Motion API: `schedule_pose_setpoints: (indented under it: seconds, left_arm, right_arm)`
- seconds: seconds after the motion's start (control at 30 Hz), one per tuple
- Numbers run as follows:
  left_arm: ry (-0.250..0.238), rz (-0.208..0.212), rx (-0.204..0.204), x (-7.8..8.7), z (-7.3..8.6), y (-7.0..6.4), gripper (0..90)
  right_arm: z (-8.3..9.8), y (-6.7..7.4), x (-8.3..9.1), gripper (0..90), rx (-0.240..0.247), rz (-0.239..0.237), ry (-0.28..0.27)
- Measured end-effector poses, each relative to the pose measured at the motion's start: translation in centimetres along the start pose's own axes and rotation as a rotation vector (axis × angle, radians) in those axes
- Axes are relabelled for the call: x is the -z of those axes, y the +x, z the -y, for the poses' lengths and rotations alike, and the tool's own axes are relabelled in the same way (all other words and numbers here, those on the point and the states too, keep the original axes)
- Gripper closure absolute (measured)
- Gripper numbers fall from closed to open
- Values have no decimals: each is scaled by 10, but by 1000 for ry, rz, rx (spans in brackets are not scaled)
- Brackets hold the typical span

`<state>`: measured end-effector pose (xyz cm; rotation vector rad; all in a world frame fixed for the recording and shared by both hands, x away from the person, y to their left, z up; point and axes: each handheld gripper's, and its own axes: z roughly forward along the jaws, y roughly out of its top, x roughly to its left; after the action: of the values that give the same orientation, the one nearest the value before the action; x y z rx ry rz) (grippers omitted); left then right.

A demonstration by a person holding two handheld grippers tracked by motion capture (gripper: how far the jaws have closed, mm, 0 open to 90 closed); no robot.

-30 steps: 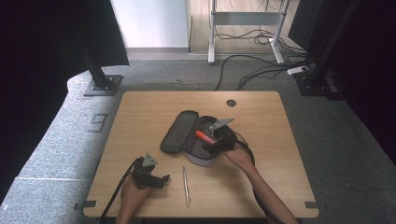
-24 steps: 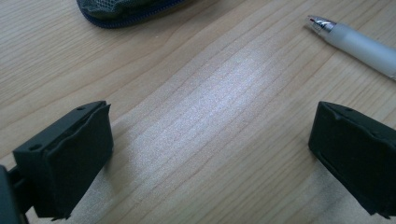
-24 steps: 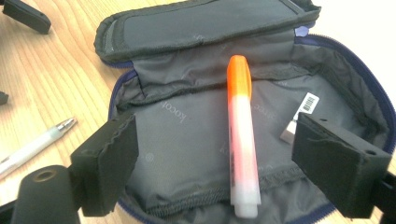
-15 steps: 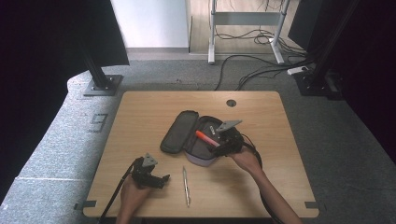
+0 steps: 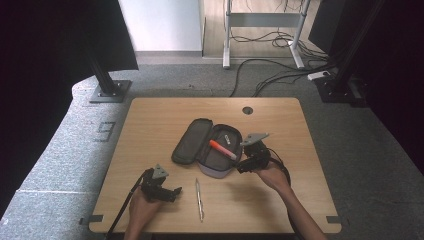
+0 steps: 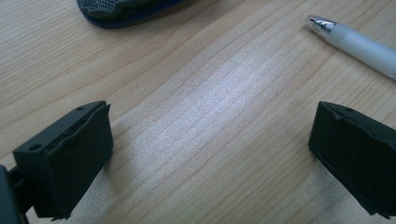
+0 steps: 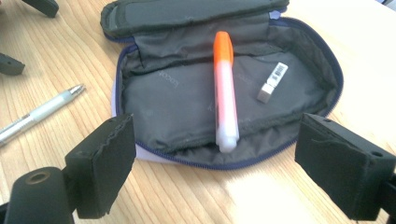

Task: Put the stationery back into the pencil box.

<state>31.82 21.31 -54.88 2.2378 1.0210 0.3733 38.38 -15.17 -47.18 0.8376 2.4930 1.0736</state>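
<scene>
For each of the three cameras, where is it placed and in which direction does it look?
High view: above the table's near side, looking forward and down; forearms, left tool, right tool.
Left gripper view: on the left tool, facing bare wood; open jaws.
Right gripper view: on the right tool, facing the open pencil case holding an orange highlighter; open jaws.
Shared: all show the pen.

Open pencil case (image 5: 207, 147) lies mid-table, lid flapped out to its left; highlighter (image 7: 224, 91) and small eraser (image 7: 272, 81) lie inside, well apart, bare lining between them; right gripper (image 5: 248, 164) sits just beside the case's right edge, jaws wide, nothing between; pen (image 5: 199, 192) lies on bare wood between left gripper (image 5: 167, 192) and the case; far half of table (image 5: 165, 112) is free; cable hole (image 5: 247, 110) near far edge.
</scene>
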Motion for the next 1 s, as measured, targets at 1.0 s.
schedule_pose_setpoints:
  seconds: [1.0]
  left_arm:
    - [-1, -10, 12, 0, 0, -3, 0]
  right_arm:
    - [65, 0, 26, 3, -49, 74, 11]
